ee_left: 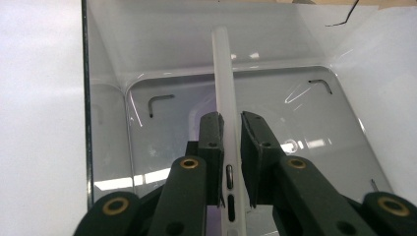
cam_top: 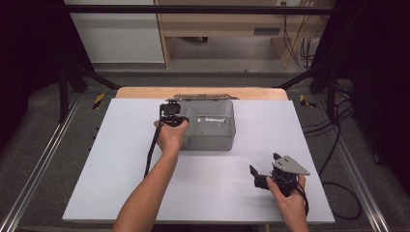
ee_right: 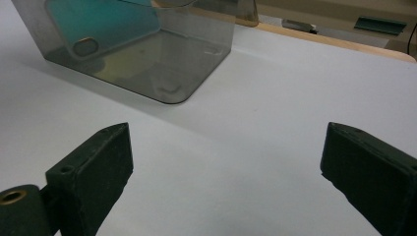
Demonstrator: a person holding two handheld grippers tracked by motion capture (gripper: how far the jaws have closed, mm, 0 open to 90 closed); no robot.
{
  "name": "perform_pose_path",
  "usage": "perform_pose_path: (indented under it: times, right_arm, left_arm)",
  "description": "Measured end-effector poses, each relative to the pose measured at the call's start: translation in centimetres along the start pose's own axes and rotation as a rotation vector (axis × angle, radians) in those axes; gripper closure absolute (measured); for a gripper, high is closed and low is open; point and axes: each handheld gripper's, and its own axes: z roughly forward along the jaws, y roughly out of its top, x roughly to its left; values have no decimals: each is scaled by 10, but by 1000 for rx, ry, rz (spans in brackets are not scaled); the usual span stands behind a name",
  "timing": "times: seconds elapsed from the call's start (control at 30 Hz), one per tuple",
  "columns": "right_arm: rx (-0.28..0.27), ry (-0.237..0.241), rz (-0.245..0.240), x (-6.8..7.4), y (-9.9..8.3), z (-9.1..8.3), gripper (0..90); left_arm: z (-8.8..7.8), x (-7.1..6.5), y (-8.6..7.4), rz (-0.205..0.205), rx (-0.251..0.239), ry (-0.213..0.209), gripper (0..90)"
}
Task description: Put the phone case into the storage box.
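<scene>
A clear grey plastic bin (cam_top: 212, 135) stands at the back middle of the white table (cam_top: 125, 193). My left gripper (cam_top: 175, 116) hovers over the bin's left end. In the left gripper view it (ee_left: 231, 123) is shut on a translucent phone case (ee_left: 223, 73), held edge-on above the bin's floor (ee_left: 305, 113). Through the bin wall (ee_right: 196, 59) the case (ee_right: 103, 24) looks teal, with a rounded camera cutout. My right gripper (cam_top: 263, 163) rests low at the table's front right, open, with nothing between its jaws (ee_right: 226, 147).
A wooden board (cam_top: 203, 93) lies behind the bin at the table's far edge. Metal rails (cam_top: 38, 169) run along both sides of the table. Cables (cam_top: 338, 145) trail on the floor at the right. Bare table surface lies between bin and right gripper.
</scene>
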Motion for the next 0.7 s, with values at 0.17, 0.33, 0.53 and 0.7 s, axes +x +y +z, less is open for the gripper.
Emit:
perform_pose_path:
  times: [0.17,0.33,0.53,0.7]
  right_arm:
    - [1,1,4,0,0,0,59]
    - [2,3,0,0,0,0,59]
    - [6,4,0,0,0,0,59]
    - [4,8,-2,0,0,0,59]
  left_arm:
    - [-2,1,-2,4,-7,6,792]
    - [-4,2,-4,0,-13,7,792]
    - [-6,5,-6,2,-19,24,795]
    - [-9,6,-6,10,-31,42,804]
